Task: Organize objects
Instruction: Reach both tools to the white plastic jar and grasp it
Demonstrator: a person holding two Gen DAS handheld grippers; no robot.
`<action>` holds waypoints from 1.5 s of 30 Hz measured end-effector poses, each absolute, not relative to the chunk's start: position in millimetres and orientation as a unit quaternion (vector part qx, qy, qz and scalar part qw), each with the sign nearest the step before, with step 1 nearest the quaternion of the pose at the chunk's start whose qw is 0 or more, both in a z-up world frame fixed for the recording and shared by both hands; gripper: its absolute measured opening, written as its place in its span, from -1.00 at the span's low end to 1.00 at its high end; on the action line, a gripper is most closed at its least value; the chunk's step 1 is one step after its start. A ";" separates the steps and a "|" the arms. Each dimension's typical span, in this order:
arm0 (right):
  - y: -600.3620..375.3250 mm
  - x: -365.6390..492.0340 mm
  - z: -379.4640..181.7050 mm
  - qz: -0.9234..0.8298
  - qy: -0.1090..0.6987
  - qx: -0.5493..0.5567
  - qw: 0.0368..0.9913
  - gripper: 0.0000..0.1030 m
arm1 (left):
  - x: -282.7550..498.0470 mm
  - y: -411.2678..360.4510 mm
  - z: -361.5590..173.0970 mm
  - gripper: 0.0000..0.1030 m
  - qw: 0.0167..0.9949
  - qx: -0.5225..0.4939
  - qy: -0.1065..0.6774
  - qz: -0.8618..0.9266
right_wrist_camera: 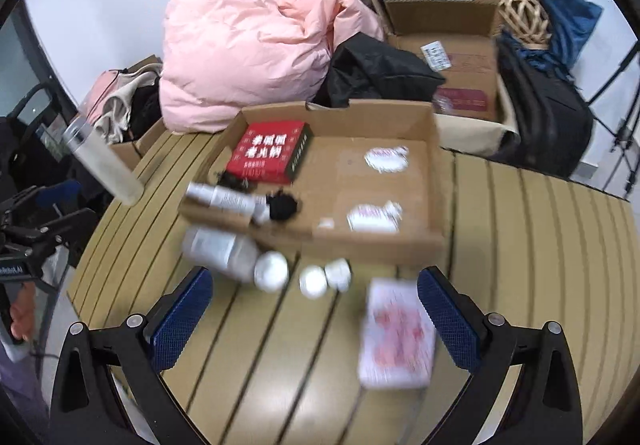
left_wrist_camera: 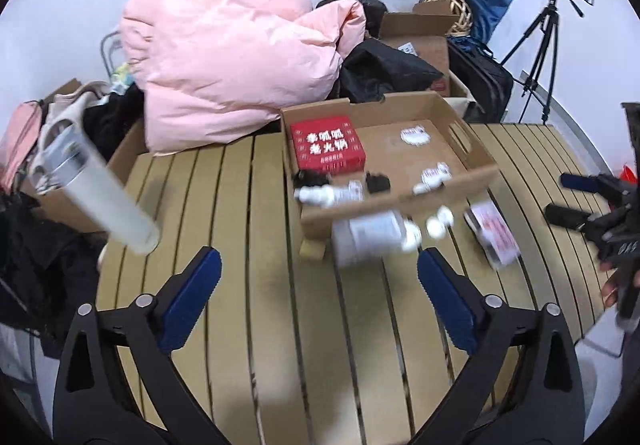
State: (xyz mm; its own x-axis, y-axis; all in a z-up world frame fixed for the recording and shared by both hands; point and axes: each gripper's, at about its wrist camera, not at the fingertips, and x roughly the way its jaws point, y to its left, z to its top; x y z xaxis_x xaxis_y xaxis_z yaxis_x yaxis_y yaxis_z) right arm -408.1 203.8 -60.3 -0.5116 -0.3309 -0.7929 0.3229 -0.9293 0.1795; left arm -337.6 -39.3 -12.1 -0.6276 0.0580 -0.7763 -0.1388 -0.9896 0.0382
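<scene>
A shallow cardboard tray (left_wrist_camera: 384,207) (right_wrist_camera: 360,241) sits on the slatted table (left_wrist_camera: 248,265). It holds a red box (left_wrist_camera: 328,149) (right_wrist_camera: 268,151), a slim white bottle (left_wrist_camera: 328,195) (right_wrist_camera: 224,199), a black item (left_wrist_camera: 378,183) and white packets. In front of it lie a large white bottle (left_wrist_camera: 372,241) (right_wrist_camera: 224,251), two small white jars (left_wrist_camera: 440,225) (right_wrist_camera: 338,273) and a white-and-pink box (left_wrist_camera: 496,237) (right_wrist_camera: 396,337). My left gripper (left_wrist_camera: 319,261) is open, short of the large bottle. My right gripper (right_wrist_camera: 315,277) is open over the jars and the pink box, touching neither.
A frosted tube bottle (left_wrist_camera: 108,189) (right_wrist_camera: 104,161) tilts at the table's left edge. Behind the tray are a pink duvet (left_wrist_camera: 228,57), black bags and a brown carton (right_wrist_camera: 452,57). A tripod (left_wrist_camera: 544,45) stands at the back right. Clothes fill a box at the left.
</scene>
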 end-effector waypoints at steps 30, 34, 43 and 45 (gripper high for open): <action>237.5 -195.1 -82.4 -0.885 -0.077 0.432 0.154 1.00 | -199.9 -26.0 -44.9 1.00 0.036 -0.385 0.005 0.922; 226.7 -229.9 -101.5 -0.867 -0.070 0.458 0.182 1.00 | -250.1 -22.0 -57.5 1.00 0.062 -0.376 0.024 0.924; 177.2 -343.2 -140.0 -0.850 -0.085 0.467 0.230 0.92 | -359.6 -28.6 -122.4 0.76 0.122 -0.410 0.024 0.904; 162.0 -364.2 -144.1 -0.853 -0.072 0.459 0.237 0.87 | -371.3 -31.9 -135.6 0.75 0.139 -0.418 0.006 0.898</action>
State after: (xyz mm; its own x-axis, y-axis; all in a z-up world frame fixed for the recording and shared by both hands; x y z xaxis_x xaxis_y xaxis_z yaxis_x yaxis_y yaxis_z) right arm -364.2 162.0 -144.1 -0.4662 -0.4712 -0.7488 0.3390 -0.8769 0.3407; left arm -371.3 -31.9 -135.6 -0.6121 0.2454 -0.7518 -0.2555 -0.9610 -0.1057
